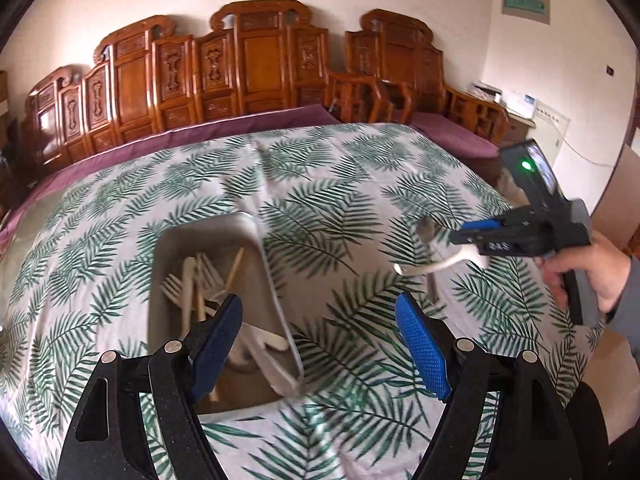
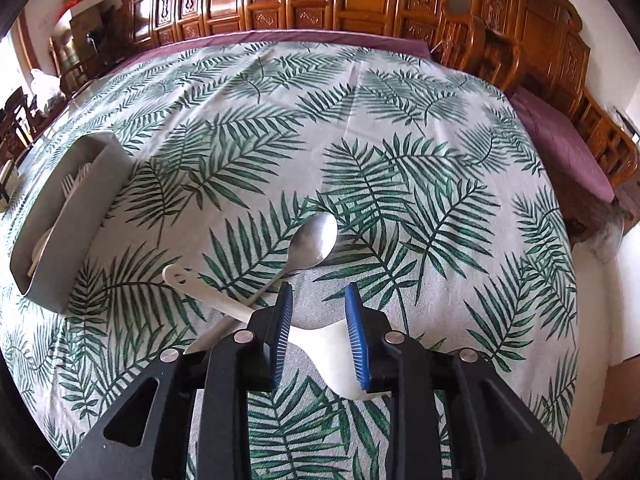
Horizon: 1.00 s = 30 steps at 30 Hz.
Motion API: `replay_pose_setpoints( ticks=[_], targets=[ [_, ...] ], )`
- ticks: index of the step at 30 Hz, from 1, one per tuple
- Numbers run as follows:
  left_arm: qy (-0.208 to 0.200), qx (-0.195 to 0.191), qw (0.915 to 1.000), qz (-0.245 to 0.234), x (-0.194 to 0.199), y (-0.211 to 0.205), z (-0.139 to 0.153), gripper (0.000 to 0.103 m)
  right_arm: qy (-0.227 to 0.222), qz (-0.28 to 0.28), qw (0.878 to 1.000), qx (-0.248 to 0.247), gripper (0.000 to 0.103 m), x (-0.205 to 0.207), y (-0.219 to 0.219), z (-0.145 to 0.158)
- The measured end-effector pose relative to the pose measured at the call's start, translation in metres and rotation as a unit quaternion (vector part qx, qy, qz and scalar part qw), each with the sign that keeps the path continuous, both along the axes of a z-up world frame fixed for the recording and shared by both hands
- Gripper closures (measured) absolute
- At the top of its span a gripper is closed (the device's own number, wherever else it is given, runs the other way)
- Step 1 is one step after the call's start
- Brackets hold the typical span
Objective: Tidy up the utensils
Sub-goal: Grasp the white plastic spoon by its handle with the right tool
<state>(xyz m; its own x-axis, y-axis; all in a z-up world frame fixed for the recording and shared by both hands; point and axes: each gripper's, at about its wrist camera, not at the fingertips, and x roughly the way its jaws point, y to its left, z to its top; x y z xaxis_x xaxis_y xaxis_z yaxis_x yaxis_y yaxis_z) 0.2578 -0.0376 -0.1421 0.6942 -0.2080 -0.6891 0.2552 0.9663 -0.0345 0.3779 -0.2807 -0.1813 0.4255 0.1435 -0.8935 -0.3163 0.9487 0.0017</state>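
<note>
Between our right gripper's (image 2: 318, 320) blue pads lies one white plastic spoon (image 2: 320, 344). The jaws stand partly apart over it, and we see no pad pressing on it. Its bowl sits under the right-hand pad and its handle runs out past the left-hand pad. Just ahead of the jaws lies one metal spoon (image 2: 314, 242), bowl away from us, its thin handle crossing the white handle. Both rest on the leaf-print cloth (image 2: 400, 120).

Our left gripper (image 1: 320, 316) hangs with its jaws wide apart and nothing between them. Under the left-hand pad sits one grey tray (image 1: 168, 248). In it lie white forks, wooden sticks and other pale pieces, too blurred for us to count. One hand (image 1: 596, 272) holds the right gripper, off to the right of these jaws.
</note>
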Motion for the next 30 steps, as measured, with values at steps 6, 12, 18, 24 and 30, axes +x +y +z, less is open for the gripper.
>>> replay_pose_setpoints(
  ticks=[6, 12, 18, 24, 30],
  targets=[
    [0.007, 0.005, 0.9999, -0.015, -0.002, -0.017, -0.005, 0.027, 0.023, -0.012, 1.000, 0.010, 0.062, 0.006, -0.004, -0.008],
    [0.013, 0.010, 0.9996, -0.024, -0.002, -0.027, -0.011, 0.027, 0.051, 0.002, 0.999, 0.016, 0.059, 0.000, -0.005, -0.019],
    [0.020, 0.011, 0.9994, -0.027, 0.000, -0.032, -0.016, 0.027, 0.065, 0.022, 0.997, 0.024, 0.059, -0.014, -0.006, -0.019],
    [0.026, 0.011, 0.9992, -0.028, 0.006, -0.037, -0.021, 0.027, 0.065, 0.051, 0.996, 0.016, 0.059, -0.029, 0.003, -0.016],
    [0.035, 0.012, 0.9989, -0.030, 0.009, -0.042, -0.028, 0.027, 0.062, 0.080, 0.995, 0.002, 0.059, -0.042, 0.016, -0.019]
  ],
)
